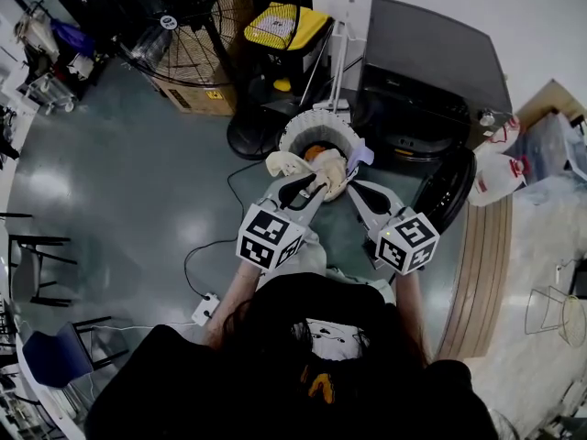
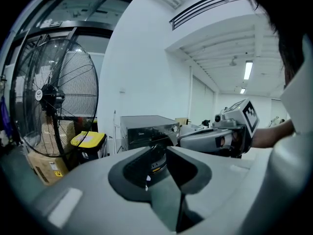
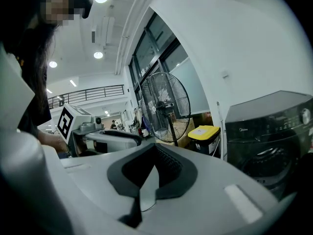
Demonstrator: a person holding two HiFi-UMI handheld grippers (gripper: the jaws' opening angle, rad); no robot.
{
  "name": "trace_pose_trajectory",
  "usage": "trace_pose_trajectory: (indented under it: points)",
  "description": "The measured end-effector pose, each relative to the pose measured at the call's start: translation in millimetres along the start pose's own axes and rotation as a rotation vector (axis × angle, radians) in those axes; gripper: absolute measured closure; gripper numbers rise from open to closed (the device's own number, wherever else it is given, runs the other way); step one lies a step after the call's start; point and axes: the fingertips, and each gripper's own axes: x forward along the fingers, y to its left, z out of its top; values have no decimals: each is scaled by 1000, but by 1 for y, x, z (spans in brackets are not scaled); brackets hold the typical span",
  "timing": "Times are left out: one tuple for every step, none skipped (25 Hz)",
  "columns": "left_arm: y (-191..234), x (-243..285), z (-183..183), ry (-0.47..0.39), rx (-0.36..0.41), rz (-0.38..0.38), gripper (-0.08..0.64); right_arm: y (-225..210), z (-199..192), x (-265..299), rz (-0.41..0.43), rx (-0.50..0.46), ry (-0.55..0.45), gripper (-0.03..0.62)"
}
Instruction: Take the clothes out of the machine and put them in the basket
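Observation:
A white laundry basket point(image 1: 295, 125) stands on the floor in front of the black washing machine point(image 1: 431, 62), whose round door point(image 1: 447, 189) hangs open. Orange cloth point(image 1: 315, 152) lies inside the basket, and cream cloth point(image 1: 332, 169) drapes over its near rim. My left gripper point(image 1: 317, 187) reaches to that cream cloth; whether it touches is hidden. In the left gripper view its jaws point(image 2: 164, 153) are closed, with no cloth showing. My right gripper point(image 1: 355, 170) is beside it, just right of the basket, jaws point(image 3: 154, 153) also closed and empty. The machine's drum is not visible.
A large black floor fan point(image 1: 188, 26) and a cardboard box point(image 1: 197, 94) stand left of the basket. Behind it is a yellow-lidded bin point(image 1: 280, 24). White plastic bags point(image 1: 500, 168) lie right of the machine. A cable and power strip point(image 1: 204, 308) lie on the floor.

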Motion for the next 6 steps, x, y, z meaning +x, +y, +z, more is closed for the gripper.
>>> trace_pose_trajectory:
  points:
    - [0, 0, 0, 0, 1, 0, 462, 0, 0, 0, 0, -1, 0, 578]
    - [0, 0, 0, 0, 2, 1, 461, 0, 0, 0, 0, -3, 1, 578]
    - [-1, 0, 0, 0, 2, 1, 461, -1, -1, 0, 0, -5, 3, 578]
    - [-2, 1, -1, 0, 3, 1, 460, -1, -1, -1, 0, -8, 4, 578]
    - [-2, 1, -1, 0, 3, 2, 461, -2, -2, -2, 0, -11, 6, 578]
    - [-3, 1, -2, 1, 3, 3, 461, -2, -3, -2, 0, -14, 8, 578]
